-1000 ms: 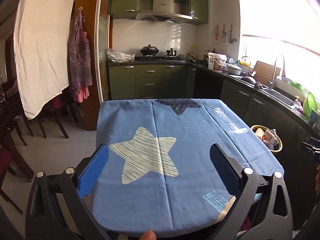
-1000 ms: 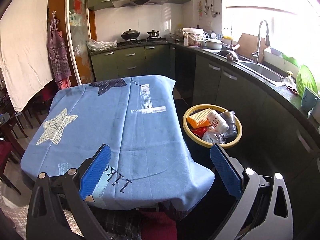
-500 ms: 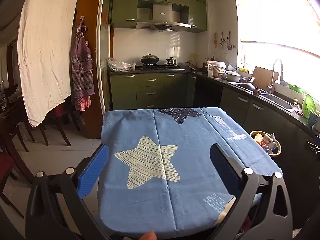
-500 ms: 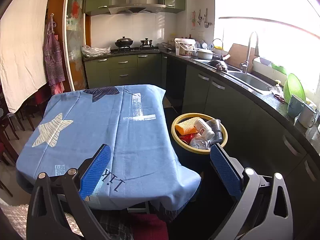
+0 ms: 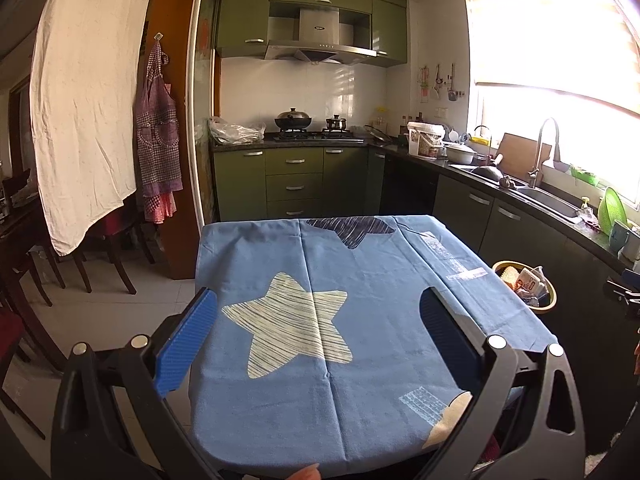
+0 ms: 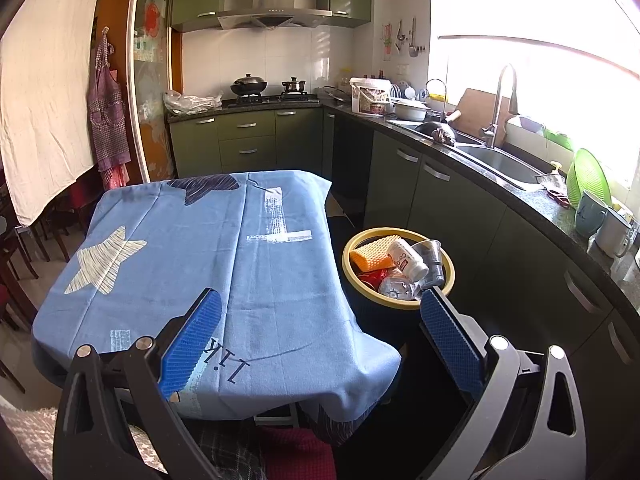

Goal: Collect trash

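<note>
A dark bin with a yellow rim (image 6: 400,304) stands on the floor right of the table. It holds trash: an orange sponge (image 6: 370,254), a white paper cup (image 6: 408,258), clear plastic cups (image 6: 432,256) and a red piece. The bin also shows in the left wrist view (image 5: 544,308). My left gripper (image 5: 318,310) is open and empty above the near half of the table with the blue star cloth (image 5: 360,272). My right gripper (image 6: 320,312) is open and empty above the table's near right corner (image 6: 280,280), with its right finger just in front of the bin.
Green kitchen cabinets with a dark counter (image 6: 500,188) and sink (image 6: 496,160) run along the right and back. A stove with pots (image 5: 312,132) is at the back. Dark chairs (image 5: 40,264) and a hanging white cloth (image 5: 88,92) are at the left.
Both grippers have pulled back and risen, so the table and bin look farther and lower. Both stay open and empty.
</note>
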`<move>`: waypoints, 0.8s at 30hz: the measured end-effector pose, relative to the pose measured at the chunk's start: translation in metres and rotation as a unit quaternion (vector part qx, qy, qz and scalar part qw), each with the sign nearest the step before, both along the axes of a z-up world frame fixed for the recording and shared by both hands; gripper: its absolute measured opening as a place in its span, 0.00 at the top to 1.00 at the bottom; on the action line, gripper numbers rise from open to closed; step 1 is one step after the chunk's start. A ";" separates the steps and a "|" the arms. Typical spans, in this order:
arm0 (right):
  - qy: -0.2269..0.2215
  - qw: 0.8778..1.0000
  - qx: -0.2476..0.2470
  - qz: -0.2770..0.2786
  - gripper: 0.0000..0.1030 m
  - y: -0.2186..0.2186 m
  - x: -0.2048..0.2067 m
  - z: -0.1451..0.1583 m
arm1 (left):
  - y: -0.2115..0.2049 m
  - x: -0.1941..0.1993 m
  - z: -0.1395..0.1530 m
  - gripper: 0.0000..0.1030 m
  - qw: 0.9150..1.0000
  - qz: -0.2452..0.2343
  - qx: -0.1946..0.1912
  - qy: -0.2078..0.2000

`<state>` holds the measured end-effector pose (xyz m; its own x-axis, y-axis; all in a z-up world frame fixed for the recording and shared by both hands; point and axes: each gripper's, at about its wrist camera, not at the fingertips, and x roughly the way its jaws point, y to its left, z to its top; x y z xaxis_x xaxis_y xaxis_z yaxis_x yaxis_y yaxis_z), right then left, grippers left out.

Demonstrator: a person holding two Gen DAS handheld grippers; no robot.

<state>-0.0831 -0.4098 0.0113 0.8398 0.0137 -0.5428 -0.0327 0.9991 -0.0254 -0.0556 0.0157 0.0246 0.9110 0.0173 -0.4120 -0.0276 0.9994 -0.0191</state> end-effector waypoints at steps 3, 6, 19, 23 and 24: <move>0.002 1.000 -0.001 0.001 0.05 0.000 0.001 0.000 | 0.000 0.001 0.000 0.07 1.000 0.000 -0.001 0.001; 0.004 1.000 -0.002 0.002 0.05 0.001 0.004 0.000 | -0.001 0.001 -0.001 0.07 1.000 -0.001 0.000 0.002; 0.004 1.000 -0.002 0.003 0.05 0.003 0.005 -0.002 | -0.007 0.003 -0.003 0.07 1.000 -0.014 0.006 0.006; 0.005 1.000 -0.001 0.002 0.05 0.004 0.005 -0.002 | -0.008 0.004 -0.004 0.07 1.000 -0.016 0.007 0.007; 0.005 1.000 -0.001 0.002 0.05 0.004 0.005 -0.003 | -0.008 0.004 -0.004 0.07 1.000 -0.016 0.008 0.008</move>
